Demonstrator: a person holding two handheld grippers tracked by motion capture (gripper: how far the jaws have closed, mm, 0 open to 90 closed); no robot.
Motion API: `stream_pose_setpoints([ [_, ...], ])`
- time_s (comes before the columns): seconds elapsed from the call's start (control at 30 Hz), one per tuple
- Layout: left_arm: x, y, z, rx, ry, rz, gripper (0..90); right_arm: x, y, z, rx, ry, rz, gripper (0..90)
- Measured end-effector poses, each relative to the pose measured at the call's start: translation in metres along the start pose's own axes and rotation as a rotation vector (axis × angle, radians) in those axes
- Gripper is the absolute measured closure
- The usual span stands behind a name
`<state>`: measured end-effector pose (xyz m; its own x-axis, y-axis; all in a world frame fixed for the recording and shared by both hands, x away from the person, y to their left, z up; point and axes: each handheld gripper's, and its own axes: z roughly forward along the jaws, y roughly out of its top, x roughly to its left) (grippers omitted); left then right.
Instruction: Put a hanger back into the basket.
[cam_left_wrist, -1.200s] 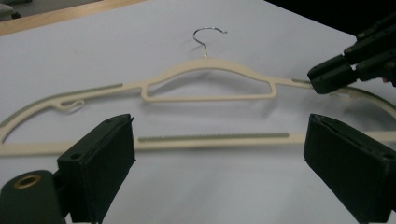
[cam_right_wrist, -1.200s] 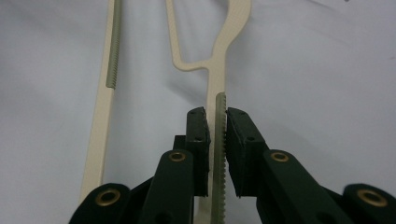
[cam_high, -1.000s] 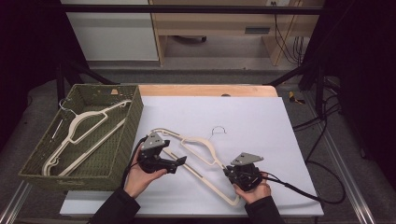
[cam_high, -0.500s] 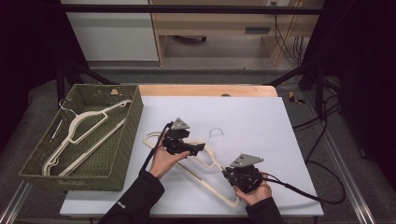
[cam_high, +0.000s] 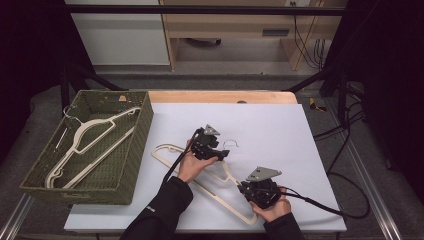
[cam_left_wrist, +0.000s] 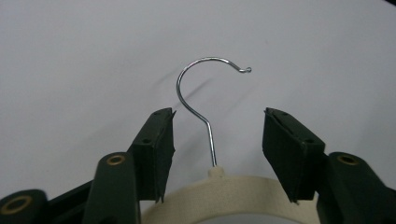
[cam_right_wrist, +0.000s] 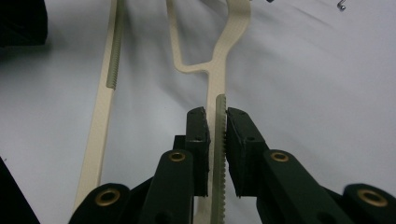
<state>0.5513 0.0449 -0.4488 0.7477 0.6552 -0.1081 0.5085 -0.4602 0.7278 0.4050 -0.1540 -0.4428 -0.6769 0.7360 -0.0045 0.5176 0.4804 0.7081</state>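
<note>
High view: left tongs (cam_high: 214, 148) have moved up to the cream hanger's (cam_high: 227, 176) wire hook (cam_left_wrist: 205, 100), jaws wide around it; right tongs (cam_high: 256, 192) clamp its arm

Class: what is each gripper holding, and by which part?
Right gripper: shut on the hanger, at one arm. Left gripper: open around its hook, holding nothing.

A matt cream plastic hanger (cam_high: 210, 172) with a ribbed grip strip and a shiny thin metal wire hook (cam_left_wrist: 205, 100) lies on a smooth white paper-like worktop (cam_high: 280, 135). Beside it, a coarse green woven basket (cam_high: 132, 150). Matt black plastic tongs (cam_right_wrist: 215, 133).
</note>
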Motion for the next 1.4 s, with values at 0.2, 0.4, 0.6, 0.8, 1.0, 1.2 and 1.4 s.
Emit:
stream_pose_setpoints([
  [0.2,0.002,-0.005,0.016,0.055,0.004,0.004,58.6,0.001,-0.001,-0.001,0.0,0.008,-0.006,80.0],
  [0.4,0.004,-0.006,0.019,0.091,-0.026,-0.001,76.6,0.002,-0.001,-0.001,0.006,0.013,-0.013,80.0],
  [0.6,-0.001,-0.006,0.016,0.093,-0.013,0.011,82.1,0.002,-0.002,0.0,0.011,0.019,-0.015,79.9],
  [0.8,-0.009,-0.005,0.005,0.068,0.022,0.029,83.5,0.003,-0.003,0.002,0.022,0.048,0.001,79.2],
  [1.0,-0.017,-0.004,-0.013,0.007,0.054,0.035,88.3,0.006,-0.004,0.006,0.034,0.1,0.008,77.1],
  [1.2,-0.023,-0.007,-0.034,-0.055,0.068,0.03,88.4,0.0,0.006,-0.003,-0.1,0.153,0.093,52.7],
  [1.4,-0.029,-0.012,-0.055,-0.111,0.05,0.033,88.4,-0.005,0.024,0.009,-0.171,0.206,0.157,43.7],
])
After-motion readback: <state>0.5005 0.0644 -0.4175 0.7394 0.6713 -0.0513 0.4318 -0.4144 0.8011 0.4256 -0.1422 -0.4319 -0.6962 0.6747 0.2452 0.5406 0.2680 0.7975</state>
